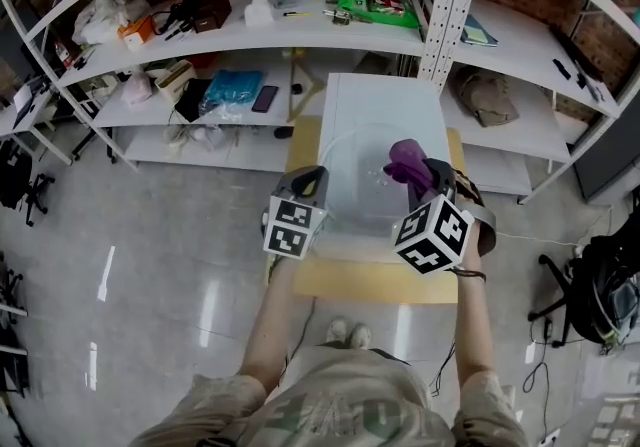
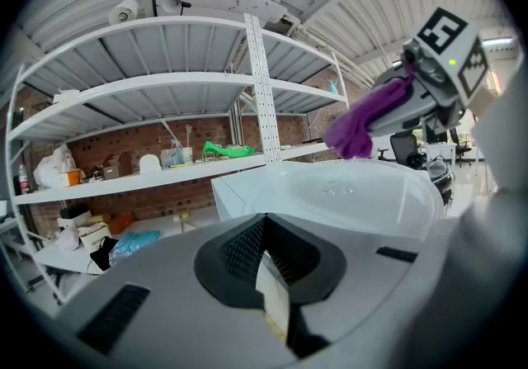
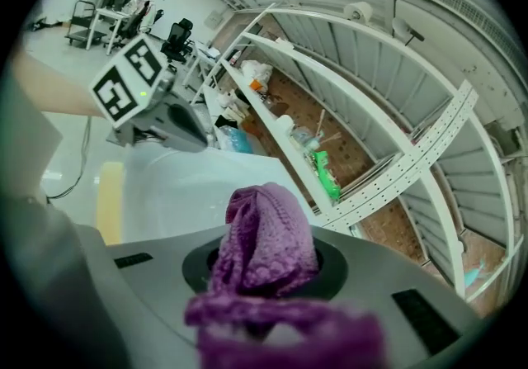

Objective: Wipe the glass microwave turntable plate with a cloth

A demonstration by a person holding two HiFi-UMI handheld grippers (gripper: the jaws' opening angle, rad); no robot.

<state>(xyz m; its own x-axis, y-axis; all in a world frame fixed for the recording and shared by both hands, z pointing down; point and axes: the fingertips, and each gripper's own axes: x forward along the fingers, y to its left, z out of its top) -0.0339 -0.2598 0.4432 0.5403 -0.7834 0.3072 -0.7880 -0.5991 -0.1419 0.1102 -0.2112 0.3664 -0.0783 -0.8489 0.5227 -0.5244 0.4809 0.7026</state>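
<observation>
The clear glass turntable plate [image 1: 358,183] lies over a white tabletop [image 1: 385,100] in the head view. My left gripper [image 1: 312,180] is at the plate's left rim and shut on it; the rim shows edge-on between the jaws [image 2: 273,300], and the plate [image 2: 363,194] spreads away to the right. My right gripper [image 1: 422,175] is shut on a bunched purple cloth [image 1: 404,159] over the plate's right side. In the right gripper view the cloth [image 3: 268,239] fills the jaws, with the plate [image 3: 186,186] and left gripper [image 3: 177,126] beyond. The cloth [image 2: 363,124] hangs above the plate's far rim.
A wooden board [image 1: 370,280] sticks out under the white top toward me. White shelving [image 1: 250,35] with boxes, bottles and a green packet [image 1: 375,3] stands behind and on both sides. An upright shelf post [image 1: 445,5] rises just past the table. Glossy floor lies to the left.
</observation>
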